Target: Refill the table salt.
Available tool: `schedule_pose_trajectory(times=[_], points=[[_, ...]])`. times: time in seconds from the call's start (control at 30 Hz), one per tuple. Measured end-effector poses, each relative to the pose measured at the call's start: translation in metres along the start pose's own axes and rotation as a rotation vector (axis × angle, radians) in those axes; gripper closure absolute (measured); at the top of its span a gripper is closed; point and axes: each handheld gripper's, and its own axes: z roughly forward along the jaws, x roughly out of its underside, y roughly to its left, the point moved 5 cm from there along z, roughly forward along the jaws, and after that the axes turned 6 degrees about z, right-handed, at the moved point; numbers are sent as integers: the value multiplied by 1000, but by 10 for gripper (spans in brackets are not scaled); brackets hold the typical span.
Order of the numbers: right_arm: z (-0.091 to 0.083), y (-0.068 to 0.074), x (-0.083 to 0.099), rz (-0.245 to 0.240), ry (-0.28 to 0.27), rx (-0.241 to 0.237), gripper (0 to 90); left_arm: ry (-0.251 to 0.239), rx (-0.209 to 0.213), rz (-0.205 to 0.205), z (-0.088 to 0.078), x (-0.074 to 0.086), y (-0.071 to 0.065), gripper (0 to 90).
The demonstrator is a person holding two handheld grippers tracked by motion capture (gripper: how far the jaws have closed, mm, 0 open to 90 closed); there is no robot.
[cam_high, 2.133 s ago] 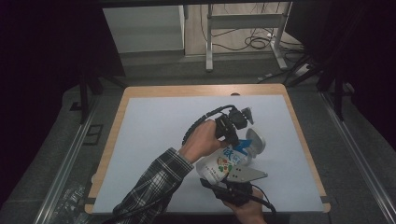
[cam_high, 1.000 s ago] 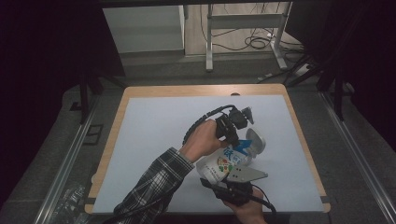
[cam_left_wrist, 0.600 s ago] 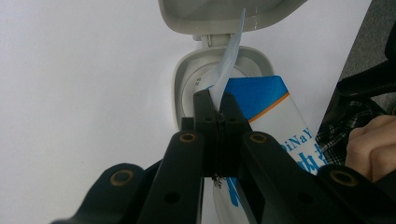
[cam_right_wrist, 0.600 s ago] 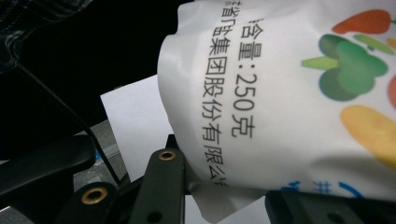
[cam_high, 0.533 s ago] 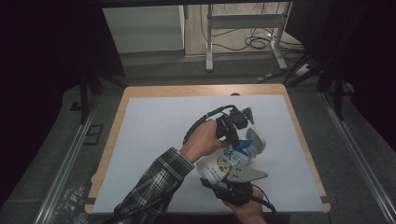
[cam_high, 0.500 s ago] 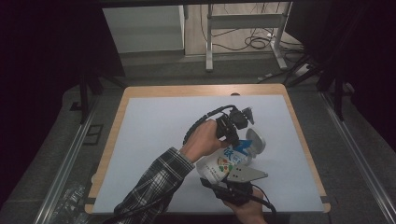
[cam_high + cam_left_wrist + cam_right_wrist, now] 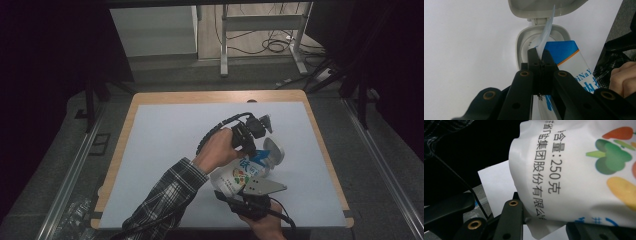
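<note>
Near the table's (image 7: 165, 125) right front edge, the wipes pack (image 7: 239, 176) lies tilted, lid (image 7: 544, 7) flipped open. The left tongs (image 7: 539, 56) are pressed together, pinching a wipe (image 7: 547, 35) at the opening. The right tongs (image 7: 248, 192) clamp the pack's near end.

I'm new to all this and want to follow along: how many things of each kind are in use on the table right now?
Grippers: 2, left gripper shut on the wipe, right gripper shut on the wipes container
Wipes container, lid open: 1
Wipe coming out of its opening: 1
White mat: 1
Total: 5
</note>
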Motion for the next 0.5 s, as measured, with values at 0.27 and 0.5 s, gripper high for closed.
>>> schedule_pose_trajectory(times=[0.27, 0.5], points=[[0, 0, 0, -1, 0, 1, 734, 1, 1, 1, 0, 0, 0, 896], [0, 0, 0, 0, 2, 1, 734, 1, 1, -1, 0, 0, 0, 896]])
